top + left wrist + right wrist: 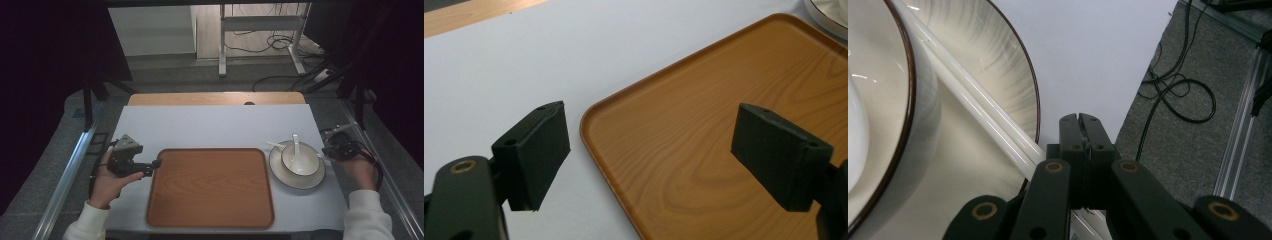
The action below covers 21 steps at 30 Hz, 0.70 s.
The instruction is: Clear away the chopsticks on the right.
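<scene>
A wooden tray (210,150) lies at the middle of the white table top (215,125). My left gripper (153,168) rests by the tray's left edge, held in a hand. Its jaws stand wide open over the tray's corner (704,150) with nothing between them. Right of the tray is a cream plate (280,175) bearing a bowl (287,162) with a white spoon (296,142) in it. White chopsticks (275,145) lie across the plate. My right gripper (330,150) sits at the plate's right rim, jaws shut together (1080,120). The chopsticks (973,95) run beneath its body, over the plate (1003,75).
The table's right edge is close beside my right gripper, with grey floor, cables (1178,95) and a metal rail (1243,140) below. A wooden strip (215,98) borders the far side of the table. A desk frame (222,45) stands beyond.
</scene>
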Tool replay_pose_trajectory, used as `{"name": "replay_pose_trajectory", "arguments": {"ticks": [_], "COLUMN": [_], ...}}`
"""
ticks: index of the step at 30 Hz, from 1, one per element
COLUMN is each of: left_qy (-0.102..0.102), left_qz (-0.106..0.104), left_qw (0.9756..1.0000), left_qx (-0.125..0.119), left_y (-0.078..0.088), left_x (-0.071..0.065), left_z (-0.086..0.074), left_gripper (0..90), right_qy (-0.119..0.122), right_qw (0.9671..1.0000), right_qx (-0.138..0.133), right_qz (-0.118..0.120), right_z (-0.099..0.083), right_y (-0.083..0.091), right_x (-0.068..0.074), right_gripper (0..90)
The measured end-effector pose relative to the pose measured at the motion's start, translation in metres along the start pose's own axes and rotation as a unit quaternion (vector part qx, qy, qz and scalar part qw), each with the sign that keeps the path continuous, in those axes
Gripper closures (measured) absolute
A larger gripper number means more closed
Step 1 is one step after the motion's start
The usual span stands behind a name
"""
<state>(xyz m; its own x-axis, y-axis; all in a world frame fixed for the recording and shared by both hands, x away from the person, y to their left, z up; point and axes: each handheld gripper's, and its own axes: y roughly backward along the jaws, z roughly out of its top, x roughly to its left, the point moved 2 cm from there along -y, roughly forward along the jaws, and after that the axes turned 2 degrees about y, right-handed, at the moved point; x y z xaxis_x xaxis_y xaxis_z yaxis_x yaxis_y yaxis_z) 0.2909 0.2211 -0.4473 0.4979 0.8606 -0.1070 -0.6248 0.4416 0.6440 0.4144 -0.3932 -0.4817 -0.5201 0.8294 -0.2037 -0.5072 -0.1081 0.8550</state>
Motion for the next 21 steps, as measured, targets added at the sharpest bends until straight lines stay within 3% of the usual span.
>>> {"name": "replay_pose_trajectory", "arguments": {"ticks": [21], "left_qy": [-0.001], "left_qz": [0.0], "left_qw": [1.0], "left_qx": [0.001], "left_y": [0.0], "left_x": [0.0], "left_z": [0.0], "left_gripper": [15.3], "right_qy": [0.003], "right_qw": [0.9999], "right_qx": [-0.01], "right_qz": [0.001], "right_z": [0.0], "right_y": [0.013], "right_x": [0.002], "right_gripper": [89.9]}}
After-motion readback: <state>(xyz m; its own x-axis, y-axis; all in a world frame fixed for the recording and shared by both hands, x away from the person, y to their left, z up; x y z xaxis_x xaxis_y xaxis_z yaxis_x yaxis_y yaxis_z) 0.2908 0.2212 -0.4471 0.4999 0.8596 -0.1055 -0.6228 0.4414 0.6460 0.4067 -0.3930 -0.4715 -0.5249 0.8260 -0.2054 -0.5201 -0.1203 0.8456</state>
